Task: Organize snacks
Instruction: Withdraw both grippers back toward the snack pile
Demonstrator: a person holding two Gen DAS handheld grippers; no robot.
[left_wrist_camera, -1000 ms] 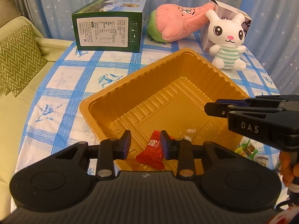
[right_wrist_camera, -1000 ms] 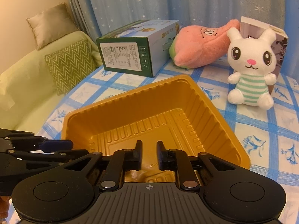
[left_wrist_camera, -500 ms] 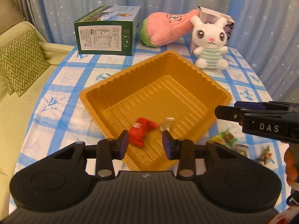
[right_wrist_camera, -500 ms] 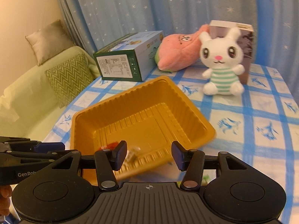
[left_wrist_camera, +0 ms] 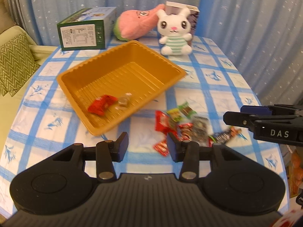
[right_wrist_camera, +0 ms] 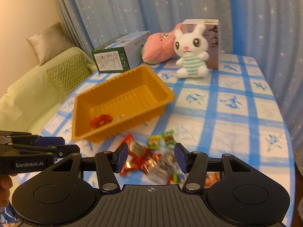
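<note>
An orange plastic tray (left_wrist_camera: 168, 66) (right_wrist_camera: 166, 92) sits mid-table with a red snack packet (left_wrist_camera: 101, 105) (right_wrist_camera: 100, 120) and a clear wrapped candy (left_wrist_camera: 124, 100) in its near corner. A pile of wrapped snacks (left_wrist_camera: 186, 122) (right_wrist_camera: 149, 158) lies on the cloth right of the tray's near end. My left gripper (left_wrist_camera: 147, 145) is open and empty, above the table in front of the tray. My right gripper (right_wrist_camera: 150, 156) is open and empty, over the snack pile; it also shows in the left wrist view (left_wrist_camera: 234, 120).
A green carton (left_wrist_camera: 85, 30), a pink plush (left_wrist_camera: 136, 25), a white rabbit plush (left_wrist_camera: 175, 32) and a box behind it (left_wrist_camera: 193, 13) stand at the table's far edge. A sofa with a zigzag cushion (left_wrist_camera: 13, 60) is left. Curtains hang behind.
My left gripper let the red packet go into the tray and opened; my right gripper opened too. Both pulled back from the tray, the right one to the snack pile.
</note>
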